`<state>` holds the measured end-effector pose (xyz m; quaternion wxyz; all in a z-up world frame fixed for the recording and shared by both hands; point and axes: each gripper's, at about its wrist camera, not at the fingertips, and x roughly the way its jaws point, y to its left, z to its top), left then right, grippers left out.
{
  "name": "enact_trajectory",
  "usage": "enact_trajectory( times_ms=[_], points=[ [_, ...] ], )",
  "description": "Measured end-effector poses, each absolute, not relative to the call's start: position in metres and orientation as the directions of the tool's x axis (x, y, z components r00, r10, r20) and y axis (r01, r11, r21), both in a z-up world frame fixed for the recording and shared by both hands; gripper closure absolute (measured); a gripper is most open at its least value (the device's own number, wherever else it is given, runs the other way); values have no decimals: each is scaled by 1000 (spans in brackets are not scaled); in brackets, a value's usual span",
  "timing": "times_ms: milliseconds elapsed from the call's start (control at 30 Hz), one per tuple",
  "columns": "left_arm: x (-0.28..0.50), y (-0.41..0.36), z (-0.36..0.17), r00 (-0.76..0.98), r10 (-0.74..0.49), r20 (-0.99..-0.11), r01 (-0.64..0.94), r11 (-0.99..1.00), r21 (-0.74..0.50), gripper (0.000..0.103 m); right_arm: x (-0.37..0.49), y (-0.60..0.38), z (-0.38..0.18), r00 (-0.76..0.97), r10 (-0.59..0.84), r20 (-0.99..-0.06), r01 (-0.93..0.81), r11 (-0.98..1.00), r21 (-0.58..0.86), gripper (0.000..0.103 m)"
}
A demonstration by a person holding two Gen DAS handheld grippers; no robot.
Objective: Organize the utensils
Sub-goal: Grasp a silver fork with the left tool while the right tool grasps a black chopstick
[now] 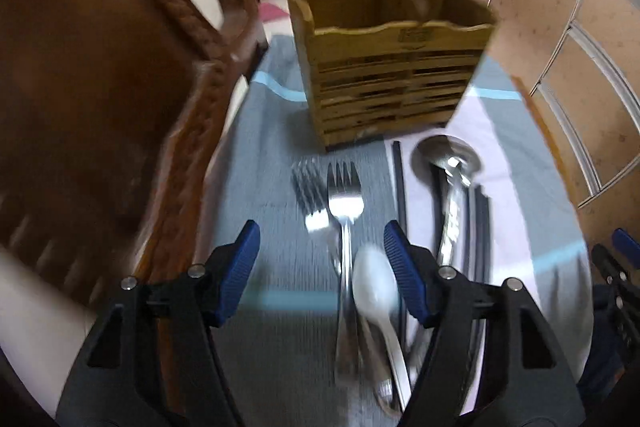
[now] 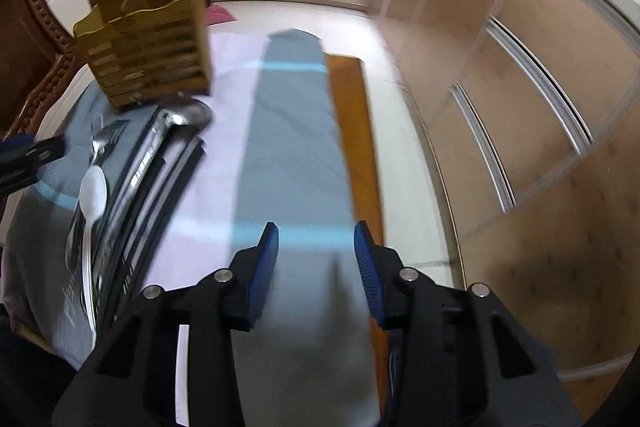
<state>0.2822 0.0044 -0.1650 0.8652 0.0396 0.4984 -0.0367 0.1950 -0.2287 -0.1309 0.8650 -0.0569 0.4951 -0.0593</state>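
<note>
Left gripper (image 1: 322, 251) jaws apart, nothing clamped, over the utensils on the grey cloth (image 1: 264, 187): two forks (image 1: 344, 195) left, white spoon (image 1: 376, 291) overlapping a fork handle, then ladle (image 1: 448, 163) and what look like black chopsticks (image 1: 400, 187) (blurred). Wooden caddy (image 1: 396, 83) stands upright behind them, apparently empty. Right gripper (image 2: 316, 247) also apart, empty, over bare cloth well right of the utensils.

Slatted wooden caddy (image 1: 394, 67), matt and rough-looking. Forks (image 1: 344, 195) and ladle (image 1: 448, 163) are glossy polished metal; the spoon (image 1: 374, 291) is smooth white plastic. Beneath them lies matt grey-and-lilac woven cloth (image 1: 272, 347). Hand-held gripper pads (image 1: 400, 263): ribbed blue, on matt black plastic.
</note>
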Motion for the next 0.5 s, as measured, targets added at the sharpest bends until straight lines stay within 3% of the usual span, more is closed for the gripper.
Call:
enact_trajectory(
  times_ms=[100,233,300,333,367,467,500],
  points=[
    [313,3,-189,422,-98,-901,118,992,-53,39,222,-216,-139,473,-97,-876,-13,993,-117,62],
    [333,1,-203,402,-42,-915,85,996,-9,39,255,-203,-146,442,-61,-895,-64,993,-100,62],
    [340,-1,-205,390,-71,-918,84,996,-42,39,268,-198,-147,445,-60,-894,-89,990,-111,62],
    [343,-2,-208,382,-80,-921,80,995,-53,43,276,-196,-148,441,-60,-896,-100,988,-115,62],
    [345,-3,-211,373,-73,-925,75,996,-49,56,283,-194,-149,435,-51,-899,-111,988,-110,62],
    [348,-5,-213,377,-69,-924,63,997,-49,62,288,-201,-152,433,-27,-901,-112,990,-84,61],
    [347,-5,-212,380,-92,-920,66,995,-72,78,288,-205,-153,435,-23,-900,-107,991,-76,61]
  ],
)
